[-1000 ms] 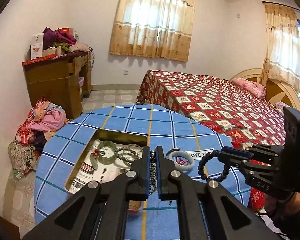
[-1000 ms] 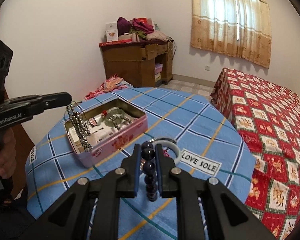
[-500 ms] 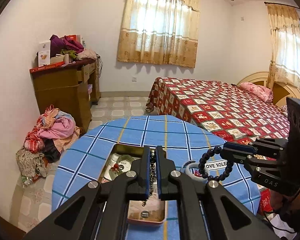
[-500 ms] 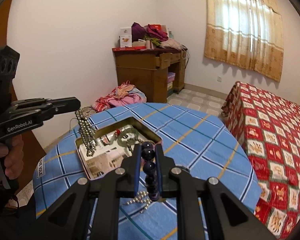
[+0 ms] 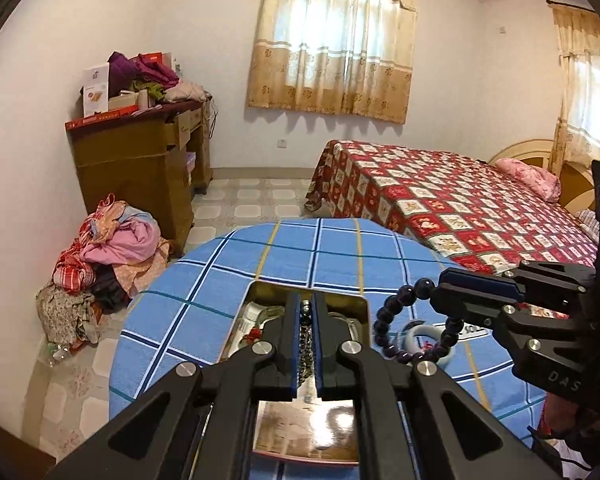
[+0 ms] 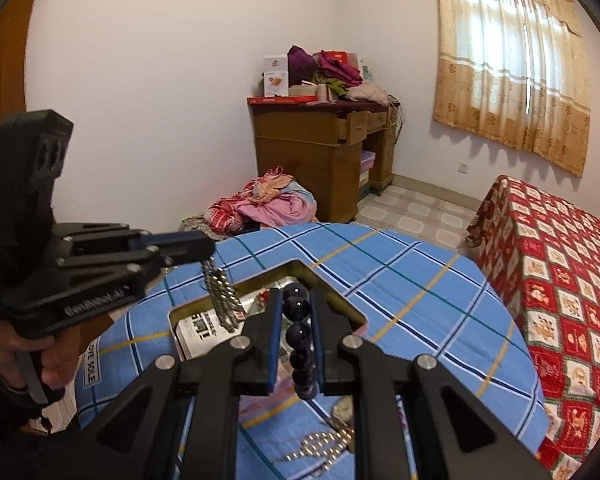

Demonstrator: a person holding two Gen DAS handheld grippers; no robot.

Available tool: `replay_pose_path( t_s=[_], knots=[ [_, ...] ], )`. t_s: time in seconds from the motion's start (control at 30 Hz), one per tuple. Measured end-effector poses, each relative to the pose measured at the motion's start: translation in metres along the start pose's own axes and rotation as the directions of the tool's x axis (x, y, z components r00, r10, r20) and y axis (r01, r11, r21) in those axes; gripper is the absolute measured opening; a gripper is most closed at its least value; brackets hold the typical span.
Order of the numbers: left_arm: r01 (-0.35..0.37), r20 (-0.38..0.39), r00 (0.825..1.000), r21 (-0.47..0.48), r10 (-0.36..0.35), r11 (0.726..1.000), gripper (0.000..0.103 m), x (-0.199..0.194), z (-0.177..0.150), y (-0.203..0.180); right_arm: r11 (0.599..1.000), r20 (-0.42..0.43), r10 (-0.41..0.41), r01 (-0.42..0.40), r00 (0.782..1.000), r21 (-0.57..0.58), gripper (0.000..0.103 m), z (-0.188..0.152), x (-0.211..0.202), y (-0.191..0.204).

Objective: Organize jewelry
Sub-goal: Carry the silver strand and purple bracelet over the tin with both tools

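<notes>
Fingers [image 5: 288,344] pinch a silver chain [image 6: 222,300] above the jewelry-filled tin [image 5: 356,304].

Our two grippers, left gripper [image 5: 308,312] and right gripper [image 6: 296,312], are black with blue pads, round silver screws (white letters at nine o'clock).

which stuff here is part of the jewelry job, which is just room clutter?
Part of the job:
- left claw, shut on silver bead chain
- right claw, shut on dark bead bracelet
- open tin box with jewelry inside
- pale bangle on the table
- second silver chain on the cloth

Just lying about:
- clothes pile
- desk
- bed
</notes>
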State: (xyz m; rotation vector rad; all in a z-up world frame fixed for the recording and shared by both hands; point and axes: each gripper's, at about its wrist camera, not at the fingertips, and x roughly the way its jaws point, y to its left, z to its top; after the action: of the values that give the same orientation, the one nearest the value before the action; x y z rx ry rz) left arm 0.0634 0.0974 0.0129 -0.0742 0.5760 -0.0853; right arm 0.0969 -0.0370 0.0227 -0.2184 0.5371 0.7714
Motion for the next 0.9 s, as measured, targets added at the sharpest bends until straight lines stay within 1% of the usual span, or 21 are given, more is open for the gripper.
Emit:
replay_pose_path(
  t_s=[0.17,0.43,0.7,0.9],
  knots=[
    [-0.021,-0.022,1.000,-0.015,0.021,1.000,0.004,0.013,-0.001,0.011,1.000,-0.021,0.025,-0.025,0.999,-0.005,0.016,0.000,0.020,0.007],
    [-0.034,-0.051,0.998,-0.023,0.033,0.999,0.004,0.028,-0.008,0.017,0.999,-0.076,0.042,-0.041,0.996,0.006,0.016,-0.014,0.049,0.011],
    [-0.056,-0.094,0.994,0.002,0.056,0.998,0.004,0.045,-0.023,0.012,0.999,-0.112,0.036,-0.033,0.993,0.030,0.016,-0.029,0.059,0.007],
    [-0.064,-0.108,0.992,0.013,0.065,0.998,0.004,0.050,-0.026,0.010,0.999,-0.122,0.030,-0.025,0.992,0.042,0.016,-0.031,0.062,0.004]
  ],
)
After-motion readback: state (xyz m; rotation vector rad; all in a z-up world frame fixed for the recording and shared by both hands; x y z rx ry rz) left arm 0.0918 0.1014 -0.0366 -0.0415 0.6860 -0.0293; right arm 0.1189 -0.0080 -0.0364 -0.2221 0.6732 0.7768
